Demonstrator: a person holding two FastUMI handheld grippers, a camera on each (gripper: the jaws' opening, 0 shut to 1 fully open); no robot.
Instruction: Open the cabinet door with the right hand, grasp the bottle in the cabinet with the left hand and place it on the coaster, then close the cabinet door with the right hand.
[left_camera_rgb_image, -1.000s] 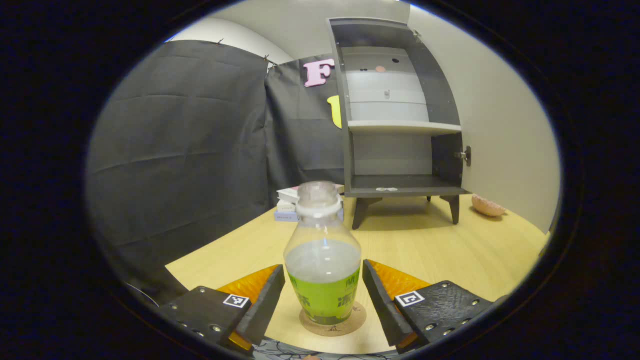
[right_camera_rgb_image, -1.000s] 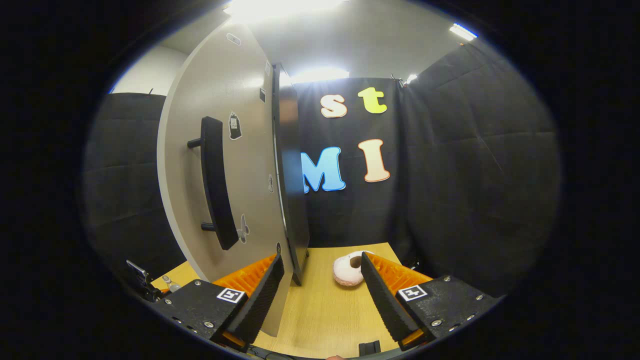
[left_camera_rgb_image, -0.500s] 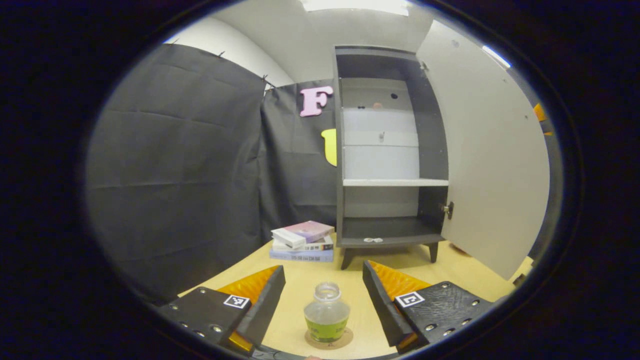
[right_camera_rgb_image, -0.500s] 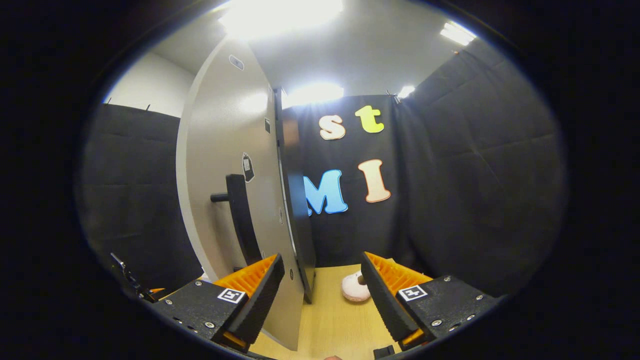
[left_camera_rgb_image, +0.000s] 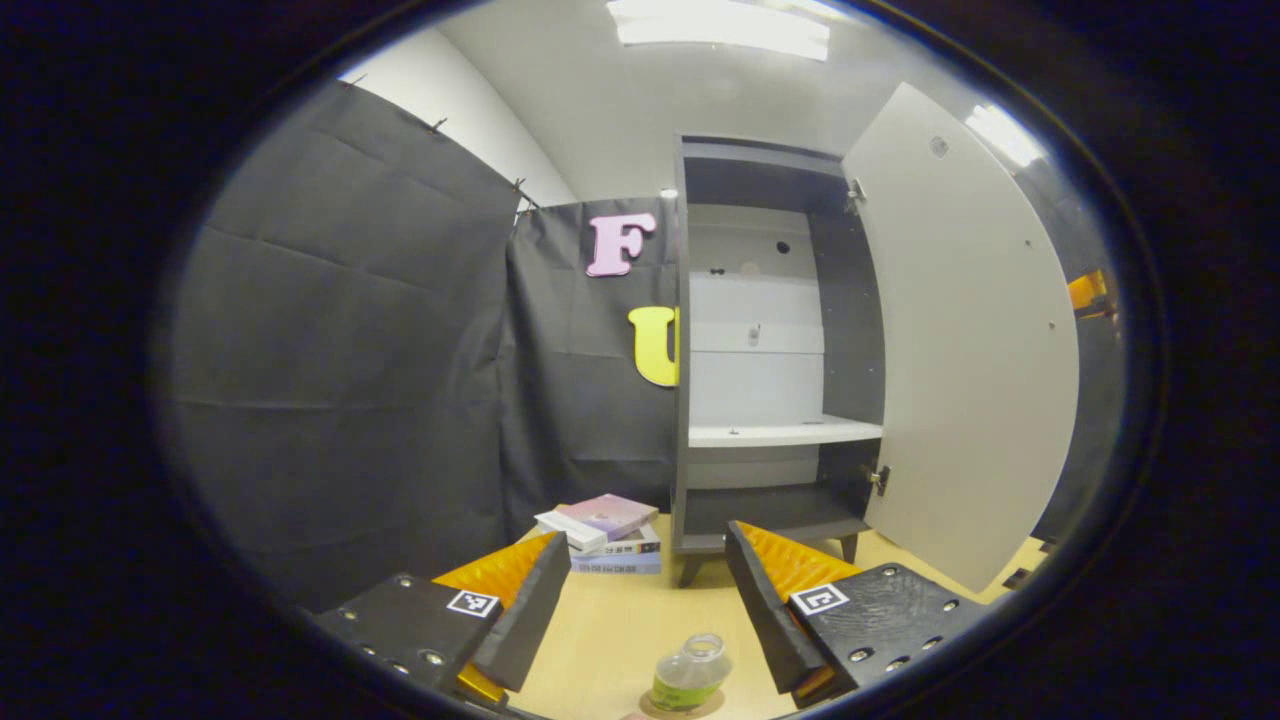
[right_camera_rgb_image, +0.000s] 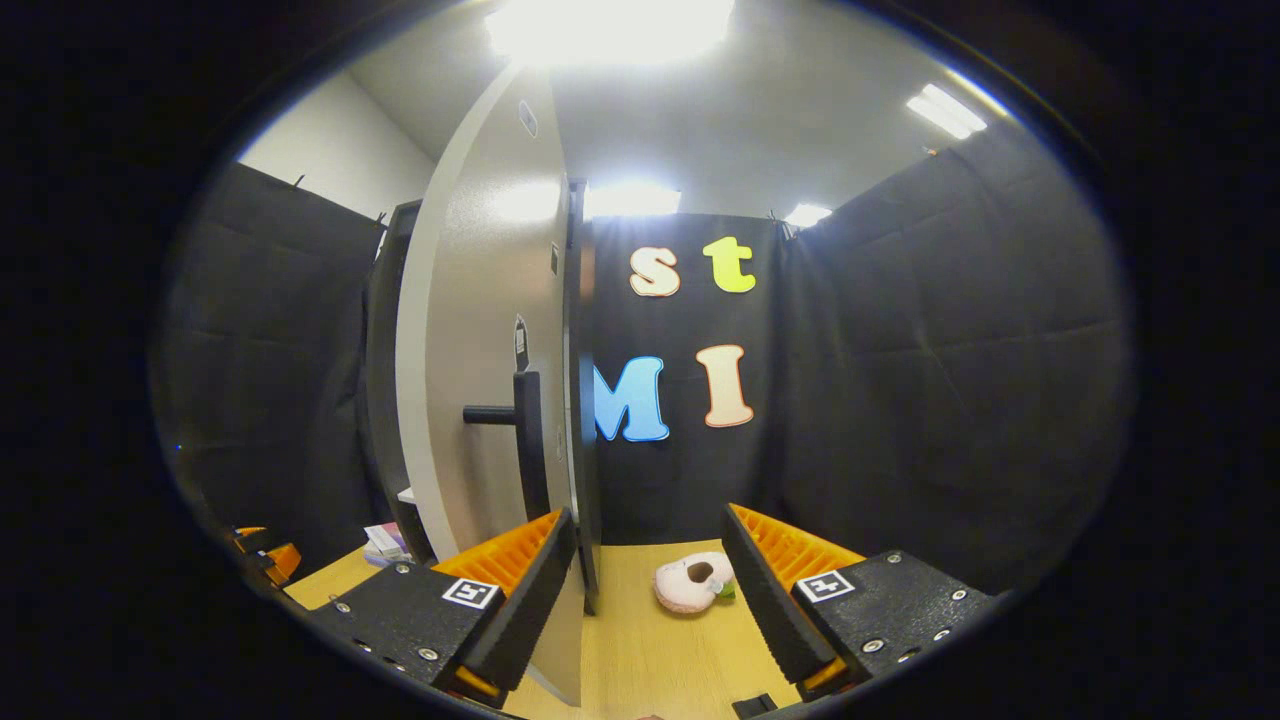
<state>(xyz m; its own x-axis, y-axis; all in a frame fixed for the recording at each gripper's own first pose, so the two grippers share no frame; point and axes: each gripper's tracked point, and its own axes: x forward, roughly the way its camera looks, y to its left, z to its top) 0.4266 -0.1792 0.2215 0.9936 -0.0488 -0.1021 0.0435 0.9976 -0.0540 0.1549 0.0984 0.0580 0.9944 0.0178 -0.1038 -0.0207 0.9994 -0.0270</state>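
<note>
Bottle (left_camera_rgb_image: 690, 676) is seen standing on coaster (left_camera_rgb_image: 683, 708) on desk (left_camera_rgb_image: 615, 625), below the released left gripper (left_camera_rgb_image: 647, 600). Right gripper (right_camera_rgb_image: 645, 585), also spread and empty, is held beside the open door's free edge; upright handle (right_camera_rgb_image: 529, 445) lies just left of it. Coaster is cut off at the frame edge

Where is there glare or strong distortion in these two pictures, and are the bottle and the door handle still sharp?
Left gripper view: ceiling lights glare at the top, the fisheye bows the open cabinet door, and the bottle on the coaster is small and a little soft. Right gripper view: a ceiling light blows out white at the top, with a bright patch on the door; the door handle stays fairly sharp.
</note>
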